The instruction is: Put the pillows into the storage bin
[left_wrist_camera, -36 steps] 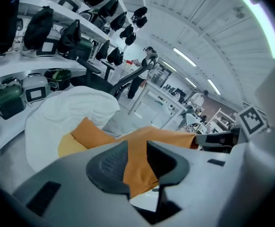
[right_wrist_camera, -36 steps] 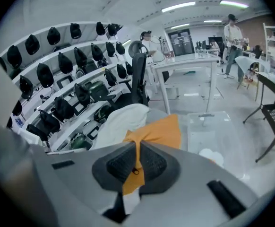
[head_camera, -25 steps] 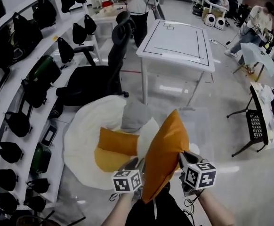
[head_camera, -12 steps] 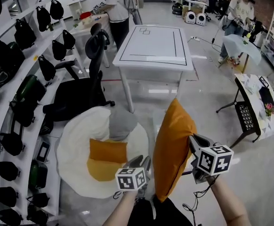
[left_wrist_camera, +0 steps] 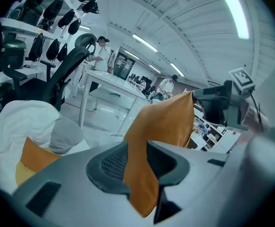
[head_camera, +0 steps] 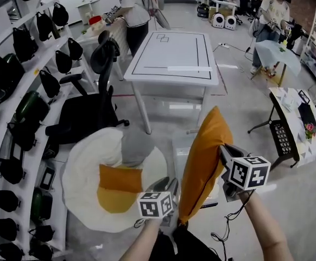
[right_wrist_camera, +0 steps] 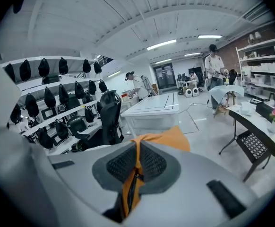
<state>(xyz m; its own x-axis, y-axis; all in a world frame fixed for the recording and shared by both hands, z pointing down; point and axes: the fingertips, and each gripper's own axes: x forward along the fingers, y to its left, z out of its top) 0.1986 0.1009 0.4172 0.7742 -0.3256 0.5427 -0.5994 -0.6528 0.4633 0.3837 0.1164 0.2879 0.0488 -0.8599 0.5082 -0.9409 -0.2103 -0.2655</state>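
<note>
Orange pillow [head_camera: 204,162] carried rightward, over clear bin [head_camera: 179,145]; left tool [head_camera: 168,186], right tool [head_camera: 223,152] pinching it.

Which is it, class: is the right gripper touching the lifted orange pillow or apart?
Touching. The right gripper view shows the right gripper pinching the edge of the lifted orange pillow between its jaws.

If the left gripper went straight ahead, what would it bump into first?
The orange fabric pillow: it sits gripped between the left gripper's jaws and blocks the way ahead. Past it, depth is unclear.
</note>
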